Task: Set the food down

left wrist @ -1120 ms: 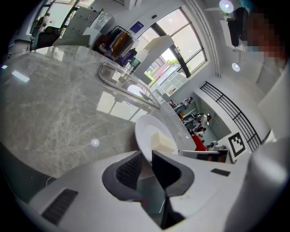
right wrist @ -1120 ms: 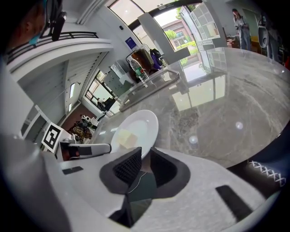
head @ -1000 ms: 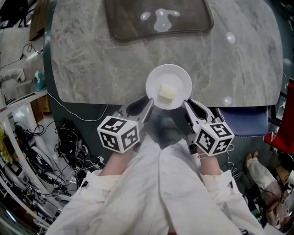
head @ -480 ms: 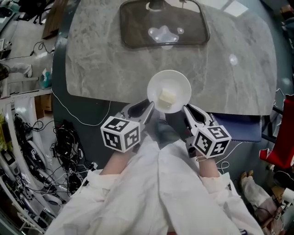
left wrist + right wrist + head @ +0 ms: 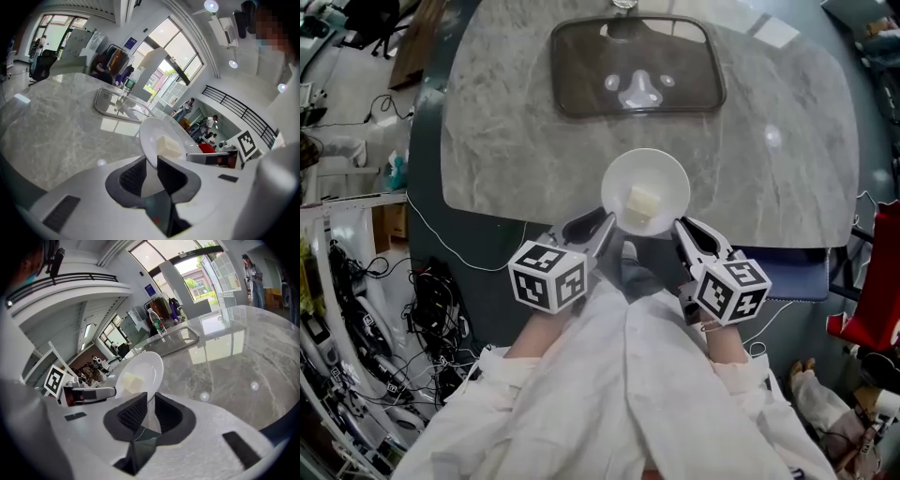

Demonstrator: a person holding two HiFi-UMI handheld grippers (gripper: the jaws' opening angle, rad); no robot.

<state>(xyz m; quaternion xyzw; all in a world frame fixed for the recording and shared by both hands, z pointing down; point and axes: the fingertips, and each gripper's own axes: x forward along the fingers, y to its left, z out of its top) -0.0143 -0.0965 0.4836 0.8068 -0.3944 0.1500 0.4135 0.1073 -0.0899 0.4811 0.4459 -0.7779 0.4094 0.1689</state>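
The plate [image 5: 662, 172] carrying the pale food block [image 5: 643, 202] sits above the worktop's [image 5: 506, 141] near edge, apparently not yet down; left tool [image 5: 600, 225] and right tool [image 5: 682, 230] each pinch its rim (opposite sides).

A pale yellow food block [image 5: 643, 202] lies centred on a round white plate [image 5: 664, 176], rim clamped by left gripper [image 5: 602, 226] and right gripper [image 5: 682, 228].

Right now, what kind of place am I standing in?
Probably a demo kitchen inside a lab or workshop: a marble counter with a sunken sink, but tangled cables lie piled beside it.
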